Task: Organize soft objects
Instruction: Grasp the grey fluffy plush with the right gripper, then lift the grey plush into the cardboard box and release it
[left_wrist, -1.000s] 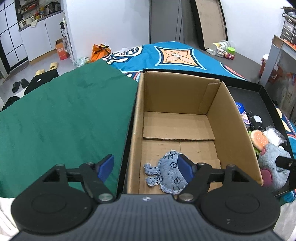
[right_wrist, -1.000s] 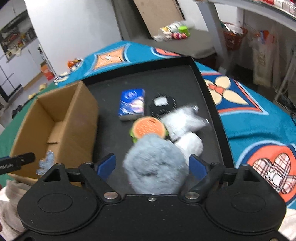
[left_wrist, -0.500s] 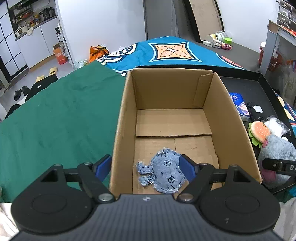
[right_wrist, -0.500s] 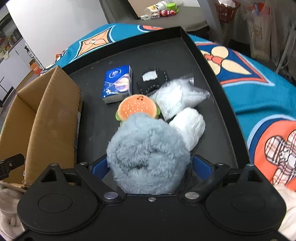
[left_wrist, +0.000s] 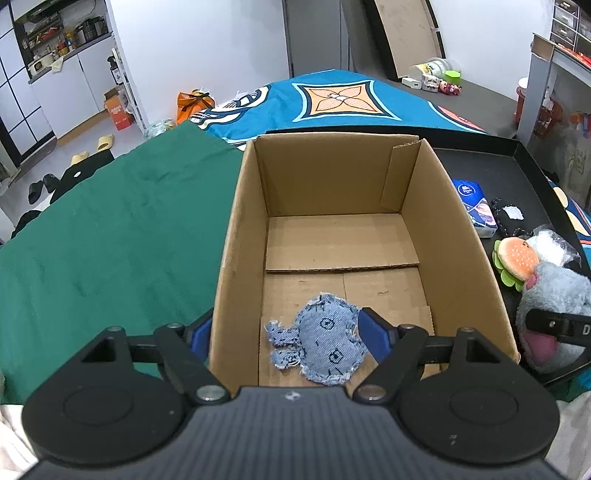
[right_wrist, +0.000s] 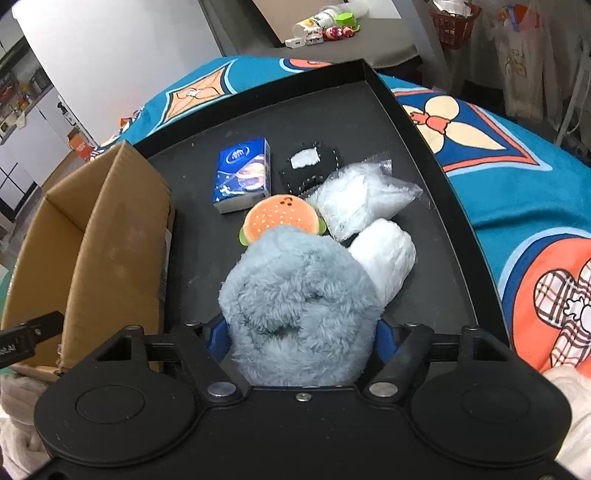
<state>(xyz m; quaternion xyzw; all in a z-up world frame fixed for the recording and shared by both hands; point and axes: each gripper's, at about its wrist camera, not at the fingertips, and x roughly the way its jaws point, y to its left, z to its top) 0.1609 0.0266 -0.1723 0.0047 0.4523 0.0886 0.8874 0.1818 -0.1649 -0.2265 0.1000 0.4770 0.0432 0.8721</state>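
A grey fluffy plush (right_wrist: 299, 302) lies on the black tray (right_wrist: 436, 155) between the jaws of my right gripper (right_wrist: 299, 338), which press its sides. It also shows in the left wrist view (left_wrist: 554, 295). An open cardboard box (left_wrist: 369, 170) holds a denim fish patch (left_wrist: 321, 343) on its floor. My left gripper (left_wrist: 284, 332) is open and empty above the box's near left corner, one finger outside the wall. A burger plush (right_wrist: 282, 218), two white plastic bags (right_wrist: 360, 199) and a black pouch (right_wrist: 308, 170) lie beyond the grey plush.
A blue tissue pack (right_wrist: 242, 179) lies on the tray beside the box (right_wrist: 92, 240). A green cloth (left_wrist: 110, 236) covers the surface left of the box. A blue patterned blanket (right_wrist: 517, 177) surrounds the tray.
My right gripper moved forward around the grey plush and closed in on its sides. My left gripper shifted left across the box's near wall, still open.
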